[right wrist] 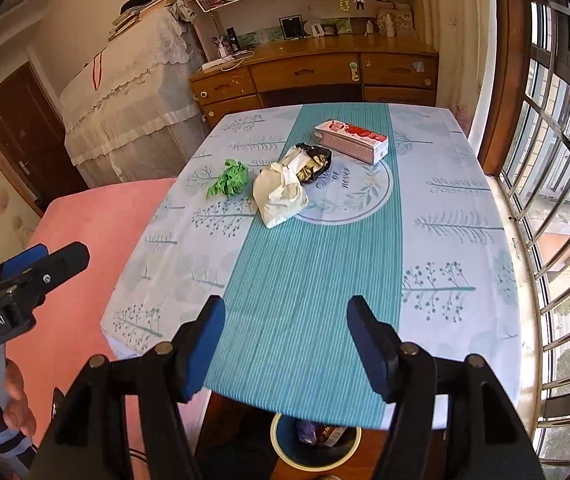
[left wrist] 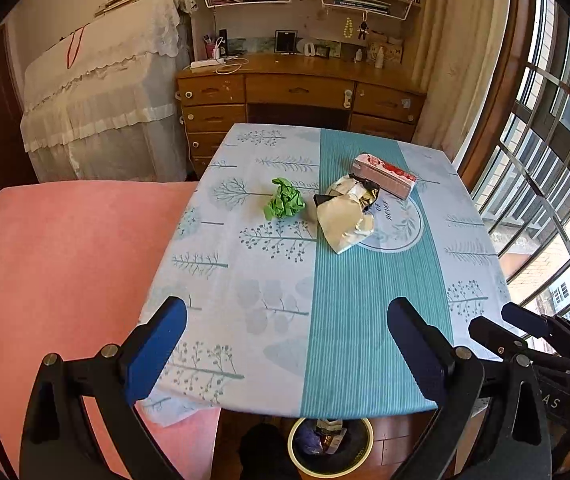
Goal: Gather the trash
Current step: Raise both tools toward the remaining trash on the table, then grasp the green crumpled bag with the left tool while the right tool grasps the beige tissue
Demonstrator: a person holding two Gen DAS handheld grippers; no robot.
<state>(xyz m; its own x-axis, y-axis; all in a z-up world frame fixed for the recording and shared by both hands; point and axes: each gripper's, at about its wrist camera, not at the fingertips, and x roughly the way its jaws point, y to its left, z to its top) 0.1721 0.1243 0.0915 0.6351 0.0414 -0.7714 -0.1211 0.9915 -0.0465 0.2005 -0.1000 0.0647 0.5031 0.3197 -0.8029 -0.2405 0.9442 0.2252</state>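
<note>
On the tablecloth lie a crumpled green paper (left wrist: 284, 199) (right wrist: 230, 178), a cream crumpled bag (left wrist: 345, 216) (right wrist: 280, 194) with a black and gold wrapper (left wrist: 365, 192) (right wrist: 313, 163) against it, and a pink carton (left wrist: 385, 176) (right wrist: 352, 141) behind. Under the table's near edge stands a round bin (left wrist: 331, 446) (right wrist: 315, 442) with trash inside. My left gripper (left wrist: 287, 354) is open and empty over the near left part of the table. My right gripper (right wrist: 285, 350) is open and empty over the near edge, above the bin. All trash on the table lies well beyond both grippers.
A pink padded seat (left wrist: 57, 280) (right wrist: 85, 248) adjoins the table on the left. A wooden desk with drawers (left wrist: 297, 100) and bookshelves stands behind, a lace-covered cabinet (left wrist: 101, 92) to its left. Barred windows (right wrist: 557, 200) run along the right. A hand (right wrist: 15, 400) holds the left gripper's handle.
</note>
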